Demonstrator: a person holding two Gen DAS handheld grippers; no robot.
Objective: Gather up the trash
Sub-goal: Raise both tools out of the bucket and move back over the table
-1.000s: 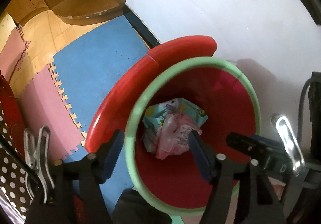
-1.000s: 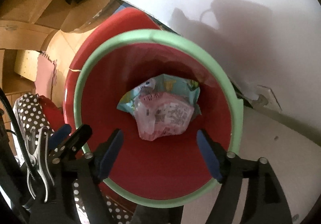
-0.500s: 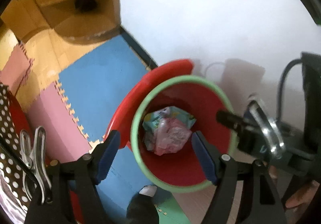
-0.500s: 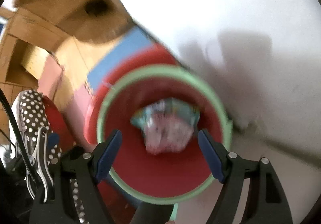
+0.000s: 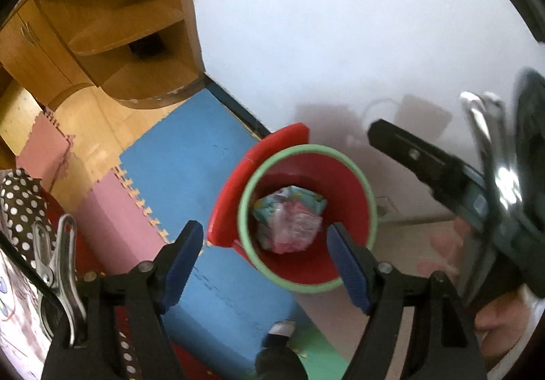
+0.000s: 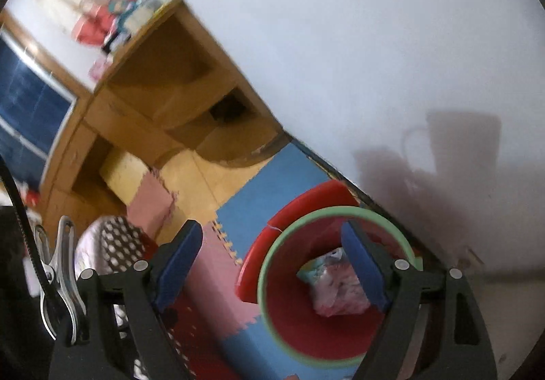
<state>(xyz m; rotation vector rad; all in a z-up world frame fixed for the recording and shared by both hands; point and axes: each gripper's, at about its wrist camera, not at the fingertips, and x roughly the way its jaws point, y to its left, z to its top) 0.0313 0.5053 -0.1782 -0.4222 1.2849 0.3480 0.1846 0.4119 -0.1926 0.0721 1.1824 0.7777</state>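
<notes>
Below, crumpled wrappers (image 5: 289,223) lie in the red bin (image 5: 354,264) (green-rimmed); left claw (image 5: 265,264) wide, right claw (image 6: 272,264) opening, both empty.

Bin (image 5: 371,206): on the floor, against the wall (image 5: 340,22).
Wrappers (image 5: 289,221): inside the bin, at its bottom.
Lid (image 5: 235,182): hinged open at the bin's left.
Foam mats (image 5: 190,155): on the floor, left of the bin.
Shelf unit (image 5: 115,25): behind the mats, beside the wall.
</notes>
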